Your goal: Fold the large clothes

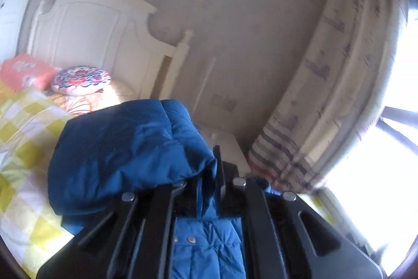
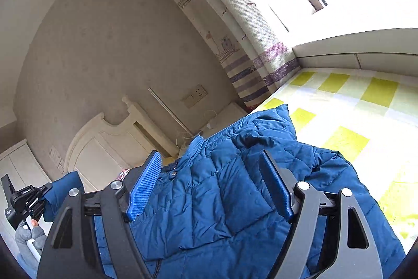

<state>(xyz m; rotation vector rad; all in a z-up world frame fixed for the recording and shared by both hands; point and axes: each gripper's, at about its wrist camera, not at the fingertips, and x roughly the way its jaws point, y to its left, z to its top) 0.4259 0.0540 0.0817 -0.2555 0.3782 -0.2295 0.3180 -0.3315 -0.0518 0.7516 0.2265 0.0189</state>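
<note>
On bed (image 2: 347, 106): left tongs (image 1: 209, 174) pinch blue jacket (image 2: 224, 190) fold, apparently closed; right tongs (image 2: 211, 182) gape, empty. Slick padding may slip, fold collapses.

Left gripper (image 1: 209, 174) clamps blue fabric between closed jaws; right gripper (image 2: 211, 184) hangs with jaws spread wide, gripping nothing.
</note>
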